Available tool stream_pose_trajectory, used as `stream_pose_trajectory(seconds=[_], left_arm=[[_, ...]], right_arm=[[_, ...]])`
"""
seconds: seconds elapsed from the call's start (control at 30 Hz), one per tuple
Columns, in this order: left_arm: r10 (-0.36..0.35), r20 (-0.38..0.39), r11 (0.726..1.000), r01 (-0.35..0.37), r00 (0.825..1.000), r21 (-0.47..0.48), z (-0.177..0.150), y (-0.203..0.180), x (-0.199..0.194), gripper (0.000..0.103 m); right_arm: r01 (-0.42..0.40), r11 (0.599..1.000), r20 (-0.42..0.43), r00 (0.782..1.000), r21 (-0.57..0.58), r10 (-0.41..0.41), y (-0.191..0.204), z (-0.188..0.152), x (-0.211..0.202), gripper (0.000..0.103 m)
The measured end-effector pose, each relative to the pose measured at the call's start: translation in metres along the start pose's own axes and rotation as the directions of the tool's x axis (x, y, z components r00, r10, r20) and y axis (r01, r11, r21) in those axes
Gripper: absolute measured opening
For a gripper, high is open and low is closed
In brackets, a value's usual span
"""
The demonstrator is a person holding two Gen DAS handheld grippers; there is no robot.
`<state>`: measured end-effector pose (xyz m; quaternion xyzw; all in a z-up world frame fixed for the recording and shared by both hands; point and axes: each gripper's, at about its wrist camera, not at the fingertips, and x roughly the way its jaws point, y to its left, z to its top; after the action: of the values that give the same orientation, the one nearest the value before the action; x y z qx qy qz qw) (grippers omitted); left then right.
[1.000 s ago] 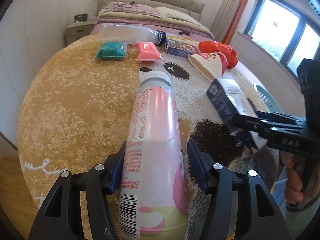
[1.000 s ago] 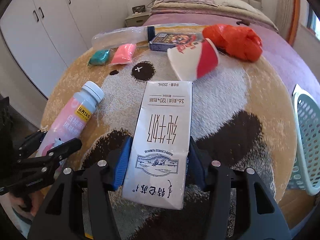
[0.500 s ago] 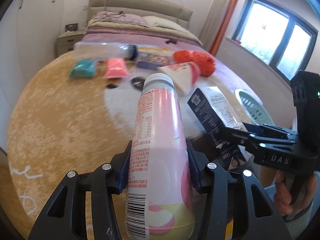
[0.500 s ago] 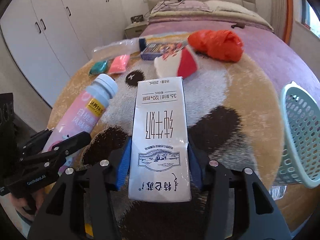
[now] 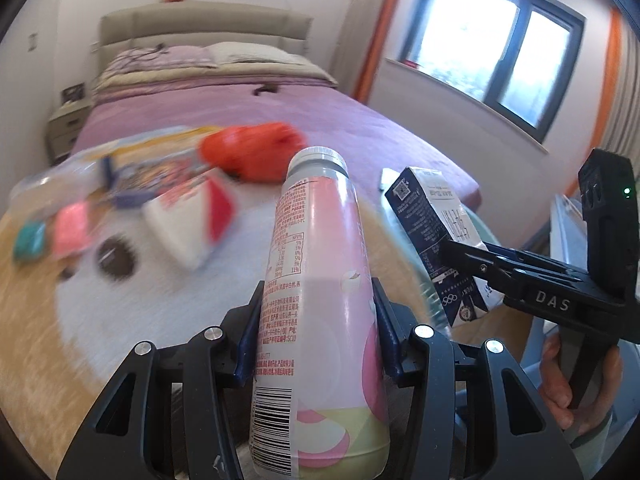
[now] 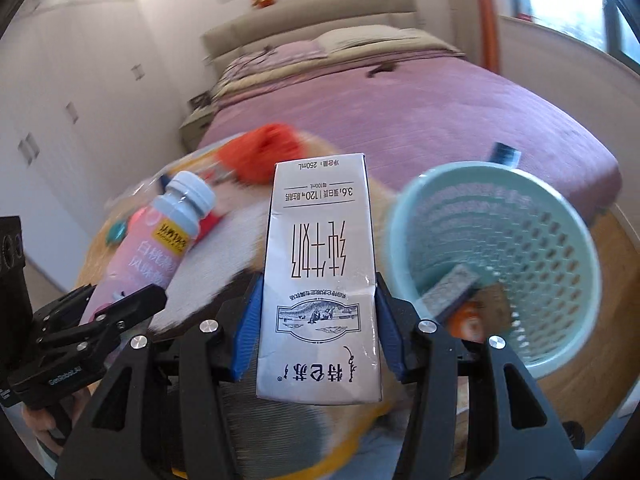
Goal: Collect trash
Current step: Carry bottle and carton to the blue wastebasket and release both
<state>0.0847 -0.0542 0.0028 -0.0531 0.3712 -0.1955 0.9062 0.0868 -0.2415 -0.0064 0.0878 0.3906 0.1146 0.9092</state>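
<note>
My left gripper (image 5: pixel 318 320) is shut on a pink yoghurt bottle (image 5: pixel 320 272) with a grey cap, held off the rug and pointing away from me. My right gripper (image 6: pixel 318 320) is shut on a white milk carton (image 6: pixel 320 264), its print upside down. A teal mesh basket (image 6: pixel 552 236) stands just right of the carton and holds a grey box and something orange. Each view shows the other hand: the carton (image 5: pixel 436 224) at the right of the left wrist view, the bottle (image 6: pixel 160 240) at the left of the right wrist view.
Blurred litter lies on the round panda rug (image 5: pixel 80 300): a red-orange bag (image 5: pixel 252 152), a red-and-white paper cup (image 5: pixel 192 216), a pink packet (image 5: pixel 72 228), a teal packet (image 5: pixel 30 242) and a printed box. A purple bed (image 5: pixel 248 108) lies behind, with a window (image 5: pixel 496 52) to the right.
Both grippers rose and swung right with the bottle and carton. The rug litter slid left and blurred. The teal basket came from the right edge fully into the right wrist view.
</note>
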Motion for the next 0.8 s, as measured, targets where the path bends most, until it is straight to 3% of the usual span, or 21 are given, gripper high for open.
stream_pose_trajectory(seconds=[0.2, 0.4, 0.73, 0.8], left_arm=[[-0.074, -0.024, 0.995, 0.076, 0.997, 0.066, 0.034, -0.044, 0.043, 0.047], [-0.149, -0.068, 0.984, 0.155, 0.987, 0.093, 0.051, -0.080, 0.090, 0.047], [-0.208, -0.147, 0.973, 0.220, 0.967, 0.070, 0.061, -0.104, 0.149, 0.047], [-0.225, -0.162, 0.971, 0.235, 0.961, 0.044, 0.062, -0.104, 0.156, 0.052]], right_arm=[[0.074, 0.987, 0.020, 0.997, 0.143, -0.078, -0.079, 0.013, 0.001, 0.049], [0.117, 0.955, -0.019, 0.993, 0.273, -0.116, -0.143, 0.015, 0.024, 0.049], [0.164, 0.931, -0.096, 0.985, 0.326, -0.141, -0.167, 0.006, 0.056, 0.049], [0.166, 0.924, -0.109, 0.985, 0.346, -0.137, -0.170, 0.003, 0.059, 0.050]])
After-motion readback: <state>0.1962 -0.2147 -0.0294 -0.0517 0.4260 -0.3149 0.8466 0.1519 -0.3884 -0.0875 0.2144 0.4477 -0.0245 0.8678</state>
